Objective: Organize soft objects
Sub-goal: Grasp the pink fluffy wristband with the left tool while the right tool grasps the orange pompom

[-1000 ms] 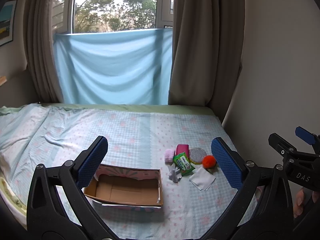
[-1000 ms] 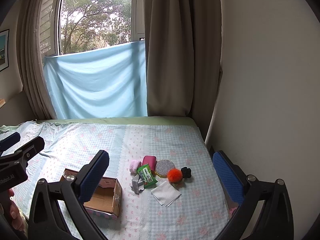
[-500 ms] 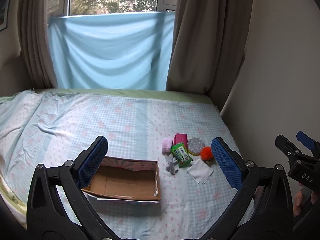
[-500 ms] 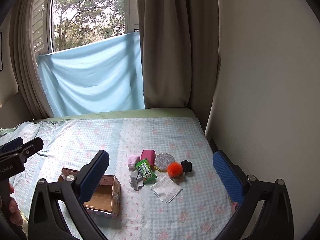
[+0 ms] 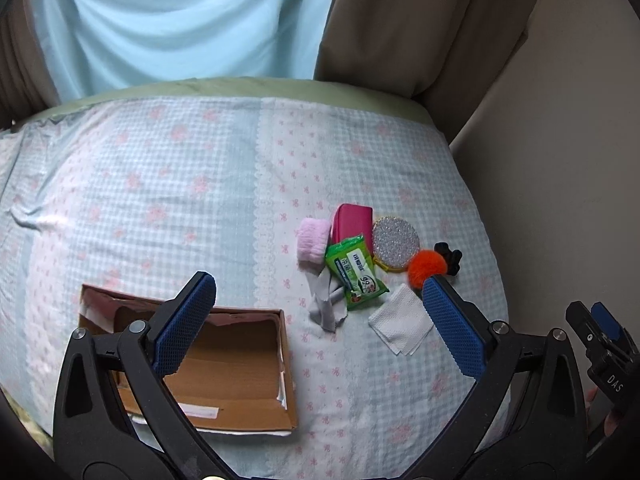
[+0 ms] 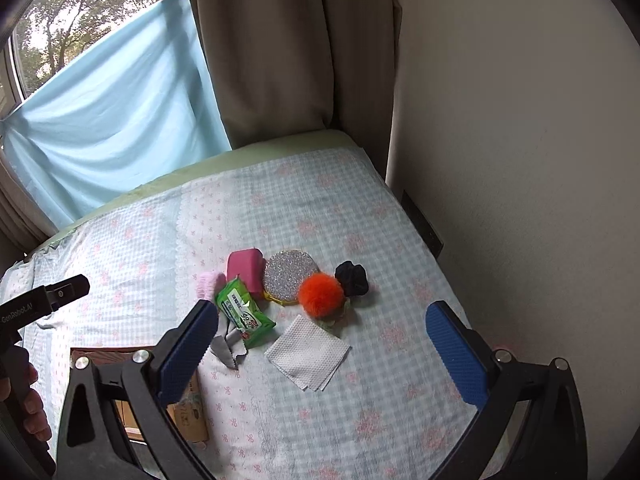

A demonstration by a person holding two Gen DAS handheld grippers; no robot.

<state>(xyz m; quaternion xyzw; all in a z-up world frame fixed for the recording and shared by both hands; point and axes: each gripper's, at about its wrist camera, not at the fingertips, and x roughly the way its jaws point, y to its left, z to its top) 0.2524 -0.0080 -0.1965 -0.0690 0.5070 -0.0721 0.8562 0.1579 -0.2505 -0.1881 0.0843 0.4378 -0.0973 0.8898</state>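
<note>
A cluster of small items lies on the bed: a pink fuzzy roll (image 5: 313,243), a magenta pouch (image 5: 354,221), a green wipes pack (image 5: 355,271), a glittery silver disc (image 5: 395,239), an orange pompom (image 5: 427,267), a black scrunchie (image 5: 449,256), a grey cloth (image 5: 326,305) and a white folded napkin (image 5: 402,324). An open cardboard box (image 5: 236,372) lies to their left. My left gripper (image 5: 316,304) is open above the box and cluster. My right gripper (image 6: 322,332) is open above the napkin (image 6: 307,353) and pompom (image 6: 321,294).
The bed has a blue checked sheet (image 5: 160,200). A beige wall (image 6: 520,160) runs along the right side. Brown curtains (image 6: 280,48) and a light blue cloth (image 5: 180,20) hang at the head.
Both grippers have moved forward and tilted down toward the bed. The items and the box now look larger and closer. Both stay open.
</note>
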